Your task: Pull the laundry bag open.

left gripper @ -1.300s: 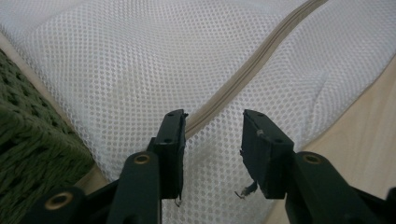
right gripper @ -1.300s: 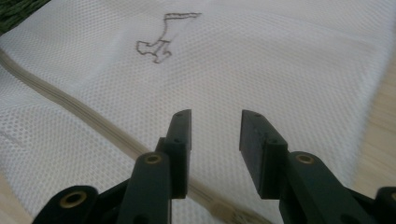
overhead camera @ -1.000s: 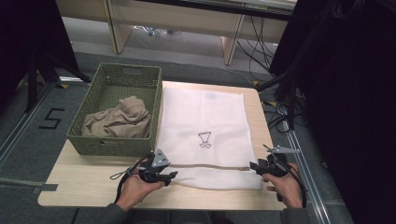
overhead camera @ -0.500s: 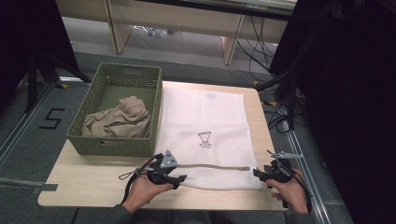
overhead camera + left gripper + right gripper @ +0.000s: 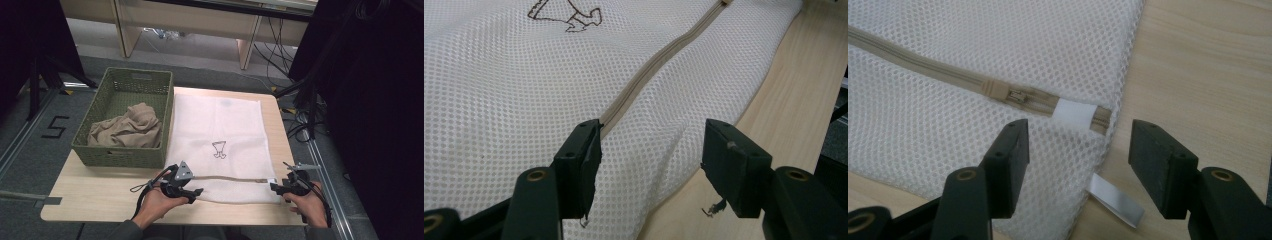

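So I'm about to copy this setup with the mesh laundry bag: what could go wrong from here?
1. The zipper pull is small and lies flat; the right gripper, jaws just opened, may pinch mesh instead.
2. The left gripper, also just opened, straddles the mesh laundry bag near corner; a loose hold could let it slide while unzipping.

Wood table (image 5: 95, 192) w/ green basket (image 5: 125, 152) & mesh bag (image 5: 220, 125).
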Motion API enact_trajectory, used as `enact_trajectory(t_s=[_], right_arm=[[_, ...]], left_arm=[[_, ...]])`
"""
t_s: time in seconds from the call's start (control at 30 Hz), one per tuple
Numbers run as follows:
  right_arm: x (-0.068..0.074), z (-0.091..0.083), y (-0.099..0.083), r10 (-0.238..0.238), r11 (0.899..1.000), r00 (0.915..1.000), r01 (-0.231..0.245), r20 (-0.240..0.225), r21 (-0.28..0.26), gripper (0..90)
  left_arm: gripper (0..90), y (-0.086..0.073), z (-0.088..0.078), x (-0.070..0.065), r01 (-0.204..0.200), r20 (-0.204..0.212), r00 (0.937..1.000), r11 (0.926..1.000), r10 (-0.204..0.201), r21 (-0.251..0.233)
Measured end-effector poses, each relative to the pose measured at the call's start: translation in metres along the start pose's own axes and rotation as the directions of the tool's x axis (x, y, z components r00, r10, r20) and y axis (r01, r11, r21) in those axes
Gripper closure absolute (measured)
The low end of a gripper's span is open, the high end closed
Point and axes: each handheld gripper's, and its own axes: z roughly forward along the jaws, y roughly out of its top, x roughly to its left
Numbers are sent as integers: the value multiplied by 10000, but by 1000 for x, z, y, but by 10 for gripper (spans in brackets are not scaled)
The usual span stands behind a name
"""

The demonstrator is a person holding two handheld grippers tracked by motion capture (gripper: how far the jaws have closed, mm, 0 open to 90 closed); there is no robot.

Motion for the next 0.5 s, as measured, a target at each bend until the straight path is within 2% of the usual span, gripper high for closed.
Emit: enact_trajectory(t_s=[0.23, 0.4, 0.5], right_arm=[[-1, 5, 1, 114, 9998, 9999, -113, -93, 187, 393], [1, 9, 2, -74, 9994, 9999, 71, 86, 330, 382], [1, 17, 1, -367, 9964, 9992, 356, 135, 764, 333]], left_arm=[[383, 1, 1, -1, -78, -63, 9999, 10000, 78, 41], [375, -1, 0, -2, -36, -108, 9999, 10000, 36, 40], [367, -3, 1, -2, -66, -75, 10000, 9999, 66, 78]])
